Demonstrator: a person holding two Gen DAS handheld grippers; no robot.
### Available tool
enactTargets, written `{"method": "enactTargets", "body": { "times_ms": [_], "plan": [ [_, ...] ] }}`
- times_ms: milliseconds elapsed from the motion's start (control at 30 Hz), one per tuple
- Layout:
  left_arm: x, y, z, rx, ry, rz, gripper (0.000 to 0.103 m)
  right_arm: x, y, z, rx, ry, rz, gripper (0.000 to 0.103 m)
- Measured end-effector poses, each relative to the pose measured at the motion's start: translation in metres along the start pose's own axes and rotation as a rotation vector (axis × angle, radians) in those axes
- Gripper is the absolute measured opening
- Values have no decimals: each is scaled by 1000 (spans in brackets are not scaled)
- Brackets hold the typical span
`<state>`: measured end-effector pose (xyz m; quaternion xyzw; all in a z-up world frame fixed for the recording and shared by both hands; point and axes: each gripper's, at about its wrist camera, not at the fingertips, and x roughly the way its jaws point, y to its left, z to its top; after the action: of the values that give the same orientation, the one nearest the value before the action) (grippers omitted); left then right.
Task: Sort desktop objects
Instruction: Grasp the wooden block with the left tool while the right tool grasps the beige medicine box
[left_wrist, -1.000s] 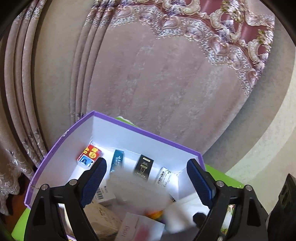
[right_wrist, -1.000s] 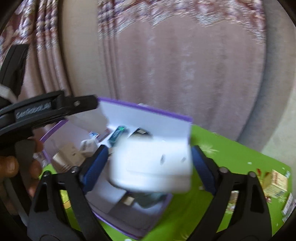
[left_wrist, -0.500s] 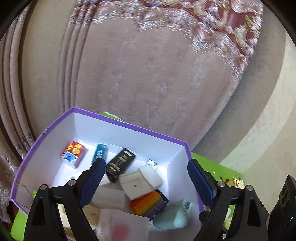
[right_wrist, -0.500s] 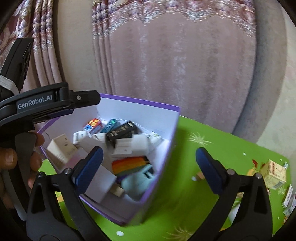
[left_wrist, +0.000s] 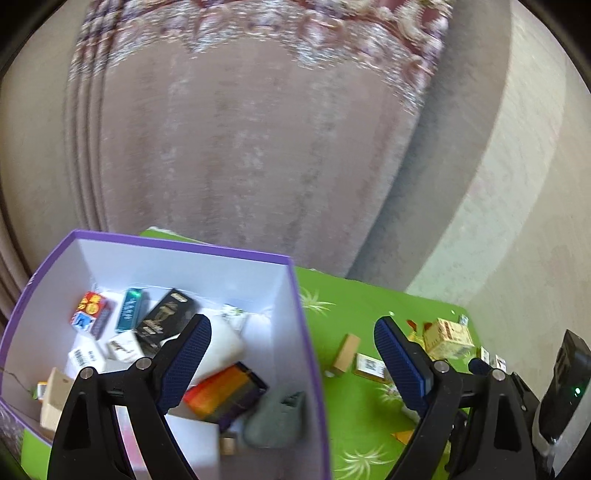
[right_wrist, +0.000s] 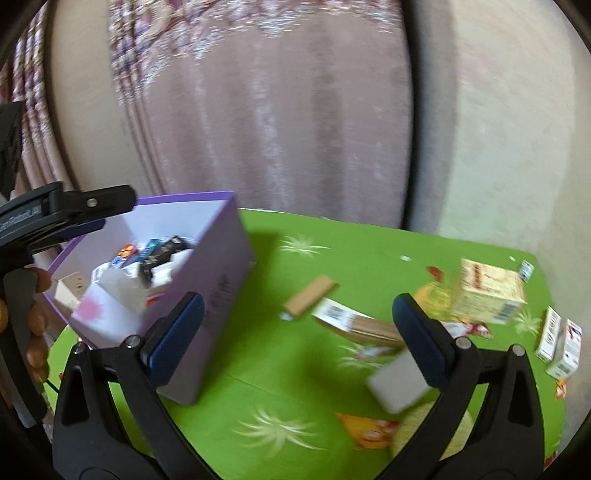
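Observation:
A purple-rimmed white box (left_wrist: 288, 295) stands on the green table at the left, with several small packages inside, among them a black box (left_wrist: 166, 321) and a rainbow-coloured box (left_wrist: 225, 391). The box also shows in the right wrist view (right_wrist: 221, 258). My left gripper (left_wrist: 291, 362) is open and empty, over the box's right wall. My right gripper (right_wrist: 299, 339) is open and empty above the table, right of the box. Loose items lie on the table: a tan box (right_wrist: 310, 295), a barcoded box (right_wrist: 351, 321), a cream carton (right_wrist: 487, 291) and a grey block (right_wrist: 399, 380).
The green patterned tablecloth (right_wrist: 295, 387) covers the table. Two small white boxes (right_wrist: 561, 343) lie at the right edge. A pink curtain (right_wrist: 277, 110) and a pale wall stand behind. The other gripper's arm and the hand holding it (right_wrist: 37, 288) are at the left.
The right gripper let go of the white box into the purple box and swung right toward the loose items. The left gripper also shifted right, past the box's wall.

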<state>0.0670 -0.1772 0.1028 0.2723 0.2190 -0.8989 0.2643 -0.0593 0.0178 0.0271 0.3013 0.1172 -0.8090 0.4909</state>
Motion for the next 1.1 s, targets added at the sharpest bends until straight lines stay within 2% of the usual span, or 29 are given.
{"method": "enactTargets", "body": {
  "times_ms": [333,500,700,767,867,1067,1100],
  "plan": [
    [23,-72,-18,132,70,-62,91,-11,-79,-23,120,35,-118,102],
    [43,-107,-40,214,129,-93,91,-15,-111,-34,169,51,-163,102],
    [74,-130,-68,245,181,-93,91,-12,-139,-41,218,77,-201,102],
    [86,-130,-74,241,192,-85,91,-9,-146,-42,234,85,-206,102],
    [102,-120,-75,179,198,-65,91,-2,-154,-41,252,96,-214,102],
    [131,-102,-61,77,189,-2,90,14,-161,-33,264,108,-230,102],
    [137,-100,-59,79,193,15,86,17,-162,-31,259,109,-231,102]
  ]
}}
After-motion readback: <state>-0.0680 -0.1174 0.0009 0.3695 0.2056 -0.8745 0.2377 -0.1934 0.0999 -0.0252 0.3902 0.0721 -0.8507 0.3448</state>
